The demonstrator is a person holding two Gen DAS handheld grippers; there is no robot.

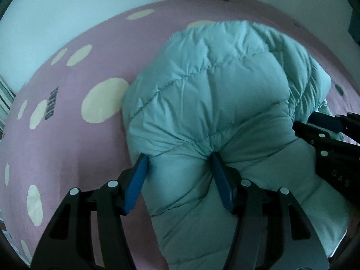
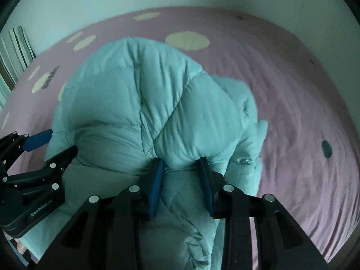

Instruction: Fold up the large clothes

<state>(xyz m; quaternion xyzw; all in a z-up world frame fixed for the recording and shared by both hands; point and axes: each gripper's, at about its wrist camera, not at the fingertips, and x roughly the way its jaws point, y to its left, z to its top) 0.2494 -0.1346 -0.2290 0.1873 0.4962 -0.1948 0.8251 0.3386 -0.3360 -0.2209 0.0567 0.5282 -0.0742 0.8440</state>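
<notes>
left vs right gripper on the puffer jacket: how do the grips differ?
The left gripper stands wider, pads around a thick bulge of the mint puffer jacket; the right gripper pinches a narrower fold. The left works the side nearer the cream dots, the right the side over plain pink bedsheet. Both have blue pads, clamped and angled down.

One puffy jacket (image 1: 209,103) lies on one bed (image 1: 74,148). Two grippers are in view, left gripper (image 1: 180,157) and right gripper (image 2: 181,163), each with two blue pads.
</notes>
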